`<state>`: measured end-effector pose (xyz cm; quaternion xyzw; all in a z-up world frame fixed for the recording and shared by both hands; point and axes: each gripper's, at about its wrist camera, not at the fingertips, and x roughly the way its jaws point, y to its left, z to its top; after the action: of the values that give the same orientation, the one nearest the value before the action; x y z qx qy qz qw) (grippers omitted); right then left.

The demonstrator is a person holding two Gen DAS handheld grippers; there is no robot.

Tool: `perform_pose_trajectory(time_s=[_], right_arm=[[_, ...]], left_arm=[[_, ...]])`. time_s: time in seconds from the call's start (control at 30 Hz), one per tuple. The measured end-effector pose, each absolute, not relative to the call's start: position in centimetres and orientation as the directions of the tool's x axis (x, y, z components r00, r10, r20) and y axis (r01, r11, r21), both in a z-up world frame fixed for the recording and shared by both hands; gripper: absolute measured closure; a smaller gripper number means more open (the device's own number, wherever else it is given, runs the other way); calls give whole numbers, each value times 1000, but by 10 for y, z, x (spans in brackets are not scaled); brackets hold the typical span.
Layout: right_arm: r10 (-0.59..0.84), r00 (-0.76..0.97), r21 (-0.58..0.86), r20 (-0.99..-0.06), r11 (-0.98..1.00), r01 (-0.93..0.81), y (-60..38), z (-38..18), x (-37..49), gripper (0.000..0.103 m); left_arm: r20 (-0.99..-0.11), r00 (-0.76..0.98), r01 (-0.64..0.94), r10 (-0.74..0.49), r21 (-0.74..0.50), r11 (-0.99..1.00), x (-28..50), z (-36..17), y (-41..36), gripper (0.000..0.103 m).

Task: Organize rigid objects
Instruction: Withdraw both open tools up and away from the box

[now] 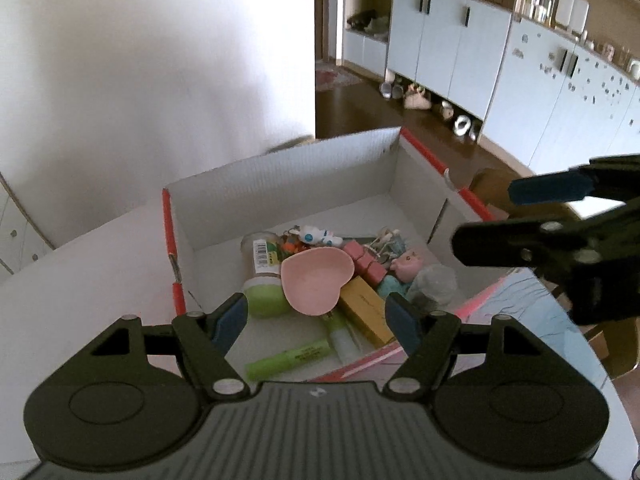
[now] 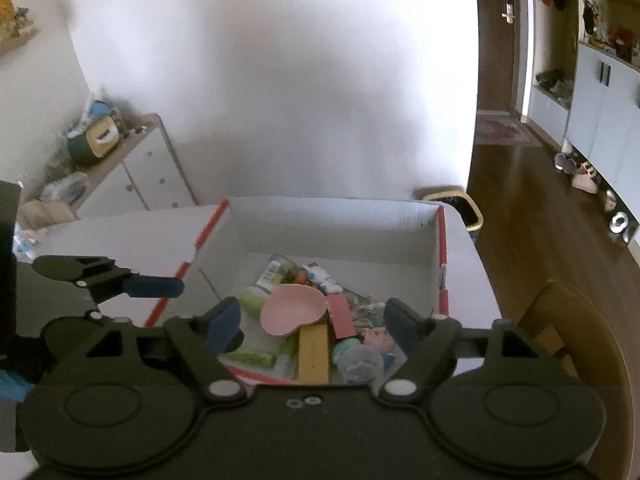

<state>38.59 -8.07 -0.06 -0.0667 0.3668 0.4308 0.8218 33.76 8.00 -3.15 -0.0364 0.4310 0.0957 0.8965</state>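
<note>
Up front, the left claw (image 1: 316,316) gapes wide and empty over the white corrugated cardboard box (image 1: 280,168), where a pink heart-shaped dish (image 1: 314,280) tops a barcode-labelled clear jar (image 1: 262,256); its print is unreadable. Rightward, the right claw (image 2: 312,320) likewise gapes empty above a yellow rectangular carton (image 2: 314,354).

A white box (image 1: 288,168) with red edges is filled with rigid items piled together. A pink heart dish (image 1: 316,282) is tilted atop a green-capped jar (image 1: 262,276), a yellow box (image 1: 366,312) and a green marker (image 1: 288,360).

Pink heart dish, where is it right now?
The pink heart dish lies inside the white box, mid-pile, between the green-capped jar and the yellow box.
</note>
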Motion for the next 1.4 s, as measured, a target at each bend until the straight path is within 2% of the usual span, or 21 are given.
perform_pose_trajectory(time_s=[0.13,0.2,0.53,0.63,0.7,0.77,1.4], right_arm=[[704,355,228,-615,590,-774,-96,10,371,17],[716,362,219,-596,579,-785,-103,15,363,15],[764,384,197,-519,544,-816,-131,26,333,1],[779,378,205,-501,531,-822,-140,29,326,1],[785,379,208,-490,527,-824,-144,31,321,1],[793,380,212,-476,523,-825,-150,32,317,0],[797,443,188,-411,549,-814,-191,29,274,0]], left_arm=[[-745,650,-213,151,11,977,319,-19,75,27],[-734,663,-219,148,-1,976,312,-14,72,21],[-684,713,-243,154,-35,969,280,7,58,18],[-672,723,-244,161,-30,969,274,11,52,15],[-669,728,-240,151,-42,970,268,11,50,5],[-662,735,-243,144,-59,968,262,12,48,2],[-588,790,-241,175,-36,970,225,27,18,1]])
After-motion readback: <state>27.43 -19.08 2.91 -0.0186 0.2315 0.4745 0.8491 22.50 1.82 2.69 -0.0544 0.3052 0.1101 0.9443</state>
